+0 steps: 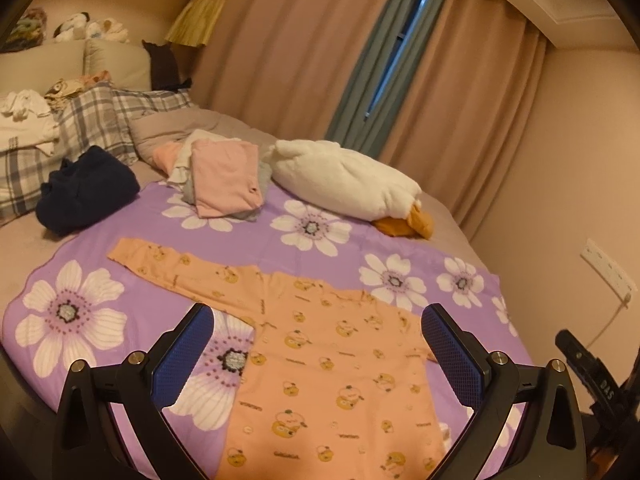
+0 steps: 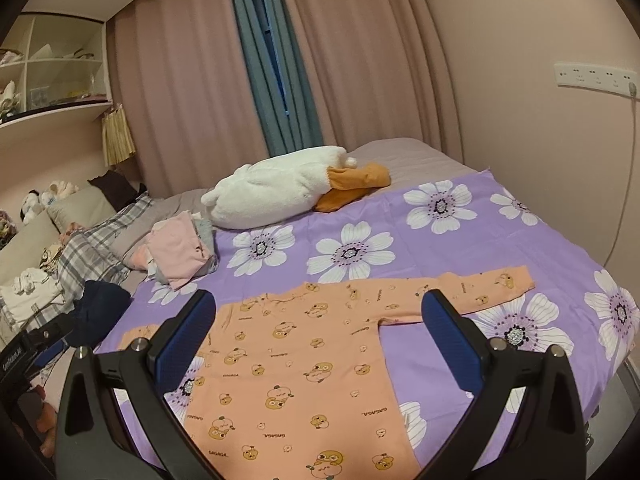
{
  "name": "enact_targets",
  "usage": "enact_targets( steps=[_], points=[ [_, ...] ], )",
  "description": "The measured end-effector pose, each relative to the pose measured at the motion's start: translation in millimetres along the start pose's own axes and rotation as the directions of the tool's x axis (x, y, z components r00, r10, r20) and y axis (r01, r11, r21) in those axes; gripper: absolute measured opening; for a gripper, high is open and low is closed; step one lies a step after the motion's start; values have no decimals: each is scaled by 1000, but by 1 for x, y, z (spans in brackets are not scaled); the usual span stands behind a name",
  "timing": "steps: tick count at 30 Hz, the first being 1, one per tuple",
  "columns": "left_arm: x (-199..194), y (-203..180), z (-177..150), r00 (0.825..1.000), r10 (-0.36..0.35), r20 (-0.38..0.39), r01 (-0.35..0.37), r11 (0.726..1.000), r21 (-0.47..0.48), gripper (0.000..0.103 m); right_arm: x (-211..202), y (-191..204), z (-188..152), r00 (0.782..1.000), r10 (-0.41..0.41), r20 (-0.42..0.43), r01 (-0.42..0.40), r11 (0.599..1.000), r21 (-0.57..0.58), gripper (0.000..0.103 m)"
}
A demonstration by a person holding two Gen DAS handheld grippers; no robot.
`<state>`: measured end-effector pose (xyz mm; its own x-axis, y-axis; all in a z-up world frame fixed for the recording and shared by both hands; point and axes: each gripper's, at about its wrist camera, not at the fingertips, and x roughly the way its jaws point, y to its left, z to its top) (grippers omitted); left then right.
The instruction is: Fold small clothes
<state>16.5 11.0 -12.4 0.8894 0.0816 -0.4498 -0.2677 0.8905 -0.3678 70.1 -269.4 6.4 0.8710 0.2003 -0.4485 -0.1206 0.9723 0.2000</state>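
The left gripper (image 1: 318, 354) and the right gripper (image 2: 318, 340) both hover with their blue-padded fingers (image 1: 185, 354) spread wide and holding nothing, each poised just above the orange long-sleeved top (image 1: 320, 364) printed with cartoon ducks. That top lies flat and face up on the purple flowered sheet (image 1: 72, 312) over the bed, both sleeves stretched straight out, so by my reading its folding has not begun. Farther back, near the plush duck (image 1: 344, 180), a stack of folded clothes (image 1: 224, 180) suggests earlier pieces are done, while a dark navy garment (image 1: 86, 190) beside it looks unfolded.
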Motion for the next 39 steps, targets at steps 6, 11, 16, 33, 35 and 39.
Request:
enact_targets(
  steps=[6, 11, 16, 33, 35, 39],
  points=[
    [-1, 12, 2, 998, 58, 20, -58, 998, -24, 103, 4, 2, 1, 1000, -5, 2, 5, 1000, -14, 103],
    [0, 12, 2, 997, 77, 26, -76, 997, -21, 103, 14, 1, 1, 1000, -1, -25, 1, 1000, -12, 103],
    [5, 3, 0, 999, 53, 0, -53, 998, 22, 103, 24, -3, 1, 998, -20, -60, 20, 1000, 12, 103],
    [17, -17, -7, 998, 41, -56, -35, 995, 98, 103, 26, -5, 4, 998, -15, -60, 15, 1000, 7, 103],
    [16, -19, -7, 998, 36, -45, -31, 994, 102, 103, 28, -4, 6, 998, -16, -57, 16, 1000, 2, 103],
    [18, -22, -7, 998, 48, -42, -43, 993, 113, 103, 32, -1, 7, 997, -4, -80, 4, 1000, -2, 103]
  ],
)
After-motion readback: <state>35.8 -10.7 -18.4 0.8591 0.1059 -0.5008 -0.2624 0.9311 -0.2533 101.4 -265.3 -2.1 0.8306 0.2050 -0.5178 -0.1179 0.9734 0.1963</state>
